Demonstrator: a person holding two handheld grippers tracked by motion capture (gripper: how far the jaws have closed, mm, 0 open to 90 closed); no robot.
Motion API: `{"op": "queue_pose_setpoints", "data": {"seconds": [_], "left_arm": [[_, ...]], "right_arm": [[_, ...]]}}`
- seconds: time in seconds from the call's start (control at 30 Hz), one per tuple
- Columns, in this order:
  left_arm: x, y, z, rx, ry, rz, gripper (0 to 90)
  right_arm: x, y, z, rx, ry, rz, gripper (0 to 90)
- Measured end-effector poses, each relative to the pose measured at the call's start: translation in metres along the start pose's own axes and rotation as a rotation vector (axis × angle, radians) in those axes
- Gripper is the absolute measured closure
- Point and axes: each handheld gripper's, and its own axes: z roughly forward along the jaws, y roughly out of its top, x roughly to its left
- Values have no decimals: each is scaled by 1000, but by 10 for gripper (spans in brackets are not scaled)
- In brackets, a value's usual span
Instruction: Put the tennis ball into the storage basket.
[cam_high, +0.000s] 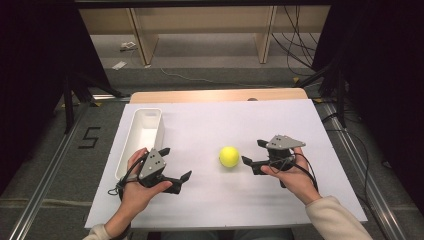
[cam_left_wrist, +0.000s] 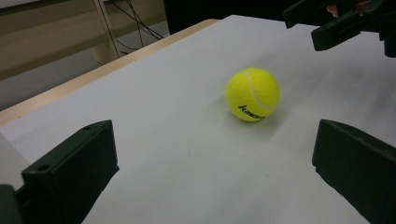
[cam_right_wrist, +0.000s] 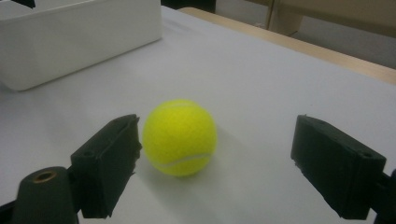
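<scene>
A round, fuzzy yellow tennis ball (cam_high: 229, 156) sits on the white surface (cam_high: 210, 130), near the middle. It has no long side. Its black writing faces the left claw (cam_high: 176, 168). Both the left claw and the right claw (cam_high: 253, 153) are wide open and hold nothing. A long white plastic box (cam_high: 143, 137) lies at the left.

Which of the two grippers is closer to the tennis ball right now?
The right gripper. Its open jaws point at the tennis ball from just beside it, while the left gripper, also open, sits farther off, near the white bin.
</scene>
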Motion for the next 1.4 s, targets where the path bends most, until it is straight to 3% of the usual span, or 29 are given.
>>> {"op": "queue_pose_setpoints", "data": {"seconds": [0.33,1.4], "left_arm": [[0,0,0,-1,0,0,0],[0,1,0,-6,-5,-6,0]], "right_arm": [[9,6,26,37,39,-18,159],[19,5,76,152,36,-45,152]]}}
